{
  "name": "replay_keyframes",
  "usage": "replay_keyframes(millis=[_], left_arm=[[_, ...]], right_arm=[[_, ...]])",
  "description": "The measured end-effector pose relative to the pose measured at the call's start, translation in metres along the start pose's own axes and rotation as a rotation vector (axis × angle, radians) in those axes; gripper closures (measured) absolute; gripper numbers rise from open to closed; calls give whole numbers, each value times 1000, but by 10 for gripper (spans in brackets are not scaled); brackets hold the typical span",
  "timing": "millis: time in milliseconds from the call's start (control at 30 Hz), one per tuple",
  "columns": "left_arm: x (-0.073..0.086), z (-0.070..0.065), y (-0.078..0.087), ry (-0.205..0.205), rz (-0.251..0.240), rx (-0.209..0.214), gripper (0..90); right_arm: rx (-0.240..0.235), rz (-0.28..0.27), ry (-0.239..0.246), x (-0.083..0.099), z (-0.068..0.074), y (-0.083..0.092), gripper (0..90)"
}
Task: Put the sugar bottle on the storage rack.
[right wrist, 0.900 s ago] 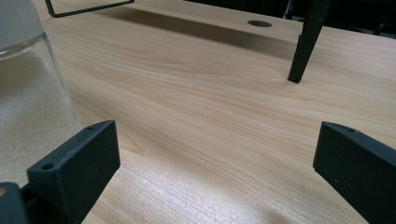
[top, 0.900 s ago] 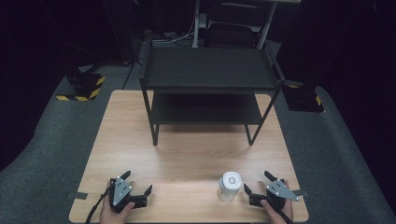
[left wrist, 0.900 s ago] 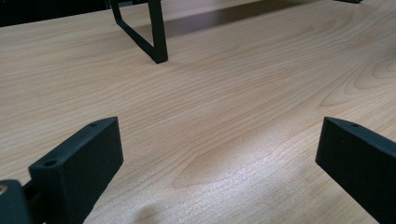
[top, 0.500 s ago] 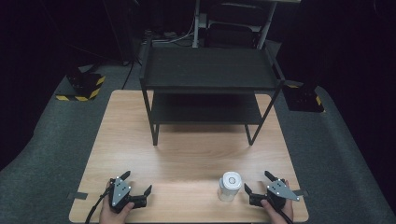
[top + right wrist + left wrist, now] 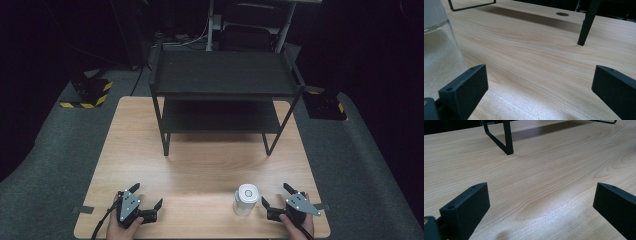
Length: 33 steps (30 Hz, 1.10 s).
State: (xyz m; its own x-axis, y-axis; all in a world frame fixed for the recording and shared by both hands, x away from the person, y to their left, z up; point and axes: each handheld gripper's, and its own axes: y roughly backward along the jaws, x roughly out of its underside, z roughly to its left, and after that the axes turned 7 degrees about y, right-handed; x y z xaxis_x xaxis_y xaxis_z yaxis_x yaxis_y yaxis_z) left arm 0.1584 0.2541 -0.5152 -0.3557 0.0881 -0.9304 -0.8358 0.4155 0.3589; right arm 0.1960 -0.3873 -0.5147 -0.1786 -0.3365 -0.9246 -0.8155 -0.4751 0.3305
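**Both grippers idle, jar just left of the right one**

My right gripper (image 5: pixel 279 200) has its fingers (image 5: pixel 464 88) spread wide with nothing between them; same on the left gripper (image 5: pixel 148 196), fingers (image 5: pixel 465 207) apart over bare wood. Both sit low at the near edge of the counter (image 5: pixel 200 165).

The jar (image 5: pixel 246 199) stands upright on the counter just beside the right gripper, on its left side, not touching as far as I can tell. White lid, clear wall, white grains inside. In the right gripper view its glass wall (image 5: pixel 439 50) sits off to the left, outside the gap.

My read of the step: grab the jar with the right. To do it well I'd swing the gripper left until the jar is centred in the gap, keep the fingers level and low on the body under the lid, then close slowly. Glass is slick and round, so an off-centre pinch could push it over or skate it.

Farther out: black two-tier shelf (image 5: pixel 222 95) at the back of the counter, well apart from the jar. Its leg (image 5: pixel 586 25) is ahead of the right gripper. Nothing lies between gripper and jar.
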Motion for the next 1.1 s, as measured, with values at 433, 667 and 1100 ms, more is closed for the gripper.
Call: replay_keyframes(millis=[433, 667, 1100], left_arm=[[0, 1, 0, 2, -1, 3, 11], [0, 2, 0, 7, -1, 6, 11], [0, 3, 0, 14, 1, 12, 11]], right_arm=[[24, -34, -36, 3, 1, 2, 6], [41, -89, -40, -8, 3, 11, 6], [50, -154, -13, -32, 9, 34, 6]])
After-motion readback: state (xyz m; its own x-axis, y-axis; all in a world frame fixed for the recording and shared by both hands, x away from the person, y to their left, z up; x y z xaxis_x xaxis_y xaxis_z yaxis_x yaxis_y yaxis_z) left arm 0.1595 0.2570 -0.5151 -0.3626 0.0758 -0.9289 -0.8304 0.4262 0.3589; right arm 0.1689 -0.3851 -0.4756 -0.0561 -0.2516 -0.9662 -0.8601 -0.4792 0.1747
